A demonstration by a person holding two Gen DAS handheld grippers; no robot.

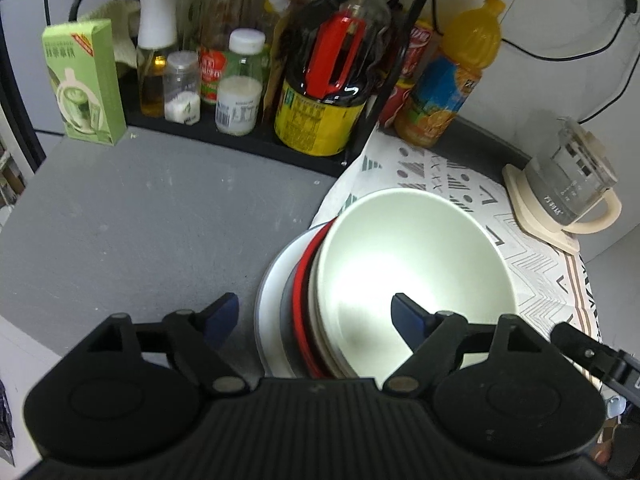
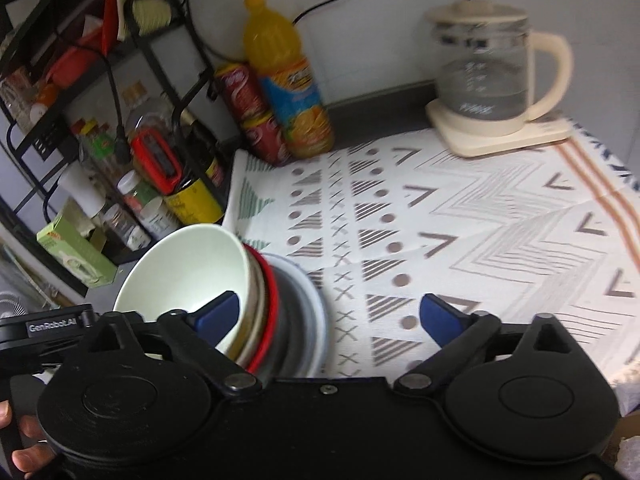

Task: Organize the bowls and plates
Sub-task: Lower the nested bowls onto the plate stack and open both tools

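Note:
A stack of dishes stands on the counter: a pale white bowl (image 1: pixel 416 264) on top, more bowls under it with a red rim (image 1: pixel 298 308), and a grey-white plate (image 1: pixel 272 300) at the bottom. My left gripper (image 1: pixel 316 314) is open, its fingers either side of the stack's near left edge, right finger over the bowl's inside. My right gripper (image 2: pixel 332 314) is open and straddles the stack's right side: white bowl (image 2: pixel 188 268), red rim (image 2: pixel 270 320), plate (image 2: pixel 312 320). Neither grips anything.
A black rack (image 1: pixel 240 142) of bottles and jars stands at the back, with a green carton (image 1: pixel 86 84) at its left. An orange juice bottle (image 2: pixel 288 84), red cans (image 2: pixel 252 112) and a glass kettle (image 2: pixel 488 76) stand on the patterned cloth (image 2: pixel 460 220).

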